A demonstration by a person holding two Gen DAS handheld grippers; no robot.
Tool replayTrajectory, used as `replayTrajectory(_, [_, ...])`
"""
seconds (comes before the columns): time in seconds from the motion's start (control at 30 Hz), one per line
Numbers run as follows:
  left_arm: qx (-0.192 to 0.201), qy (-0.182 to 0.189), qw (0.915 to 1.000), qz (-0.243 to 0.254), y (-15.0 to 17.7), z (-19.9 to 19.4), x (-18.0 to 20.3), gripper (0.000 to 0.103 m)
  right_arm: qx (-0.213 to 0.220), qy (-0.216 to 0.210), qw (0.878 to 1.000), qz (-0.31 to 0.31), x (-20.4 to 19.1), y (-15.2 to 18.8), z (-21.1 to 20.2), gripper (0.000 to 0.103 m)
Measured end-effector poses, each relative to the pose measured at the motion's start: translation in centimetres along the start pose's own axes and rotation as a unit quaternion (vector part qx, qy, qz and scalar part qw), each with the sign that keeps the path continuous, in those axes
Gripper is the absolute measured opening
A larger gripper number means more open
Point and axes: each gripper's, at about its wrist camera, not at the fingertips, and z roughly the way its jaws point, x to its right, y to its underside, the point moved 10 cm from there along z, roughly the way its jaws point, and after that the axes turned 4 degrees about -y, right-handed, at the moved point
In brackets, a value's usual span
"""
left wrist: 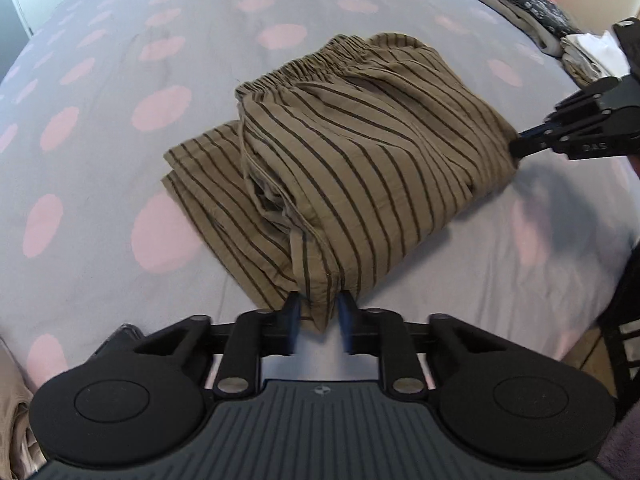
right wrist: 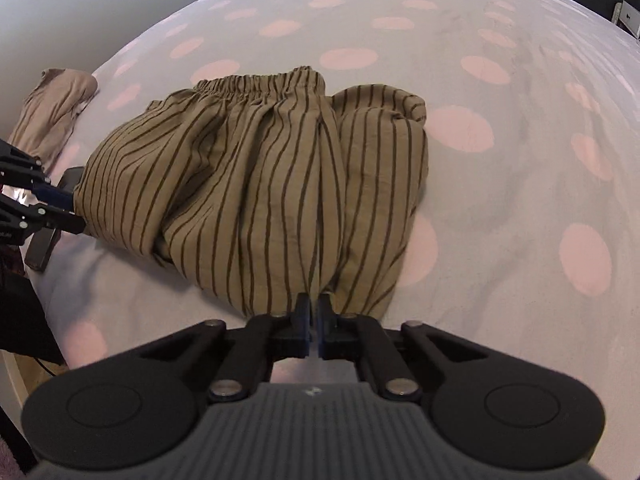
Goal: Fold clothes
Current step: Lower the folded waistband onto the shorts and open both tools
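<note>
Centrally on a bed (left wrist: 100, 20) with a pale grey cover dotted in pink lies a folded pair of olive-brown trousers with thin dark stripes (left wrist: 340, 160), its gathered elastic waistband (left wrist: 304, 66) on the far side. The left hand-held gripper (left wrist: 319, 312) sits at the near corner of the bundle, its blue-tipped fingers narrowly apart with a fold of the striped cloth pinched between them. The right hand-held gripper (right wrist: 313, 312) is at the bundle's other edge, its fingers almost together on a bunched ridge of the fabric. Each gripper shows at the side of the other's view, touching the cloth. A stack of folded clothes (left wrist: 532, 12) rests at the far right of the bed in the left view. A crumpled beige garment (right wrist: 56, 108) lies near the bed's left edge in the right view.
</note>
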Motion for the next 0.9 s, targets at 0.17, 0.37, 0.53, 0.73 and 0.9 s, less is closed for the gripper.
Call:
replayTrajectory(0.17, [-0.024,-0.020,0.9992,-0.025,0.5,0.4,-1.2,0.000,0.019,0.035,0.999,0.006,1.0,-1.0,-1.3,0.001])
replayTrajectory(0.37, [-0.054,-0.051,0.9965,-0.038,1.9,1.6,-2.9,0.000,-0.007,0.077,0.996,0.033,3.5,-0.1,0.2,0.000])
replayTrajectory(0.53, [-0.012,-0.010,0.9996,-0.024,1.2,-0.5,-1.7,0.000,-0.013,0.071,0.997,0.026,3.2,-0.1,0.5,0.002])
replayTrajectory(0.73, [0.035,0.011,0.9993,0.005,0.1,-2.0,0.4,0.034,0.003,0.048,0.999,0.021,2.1,-0.5,-1.2,0.037])
replayTrajectory(0.9, [0.029,0.004,0.9995,-0.012,-0.7,-0.7,1.6,0.039,0.020,0.031,0.999,0.024,1.6,-0.7,-2.4,0.038])
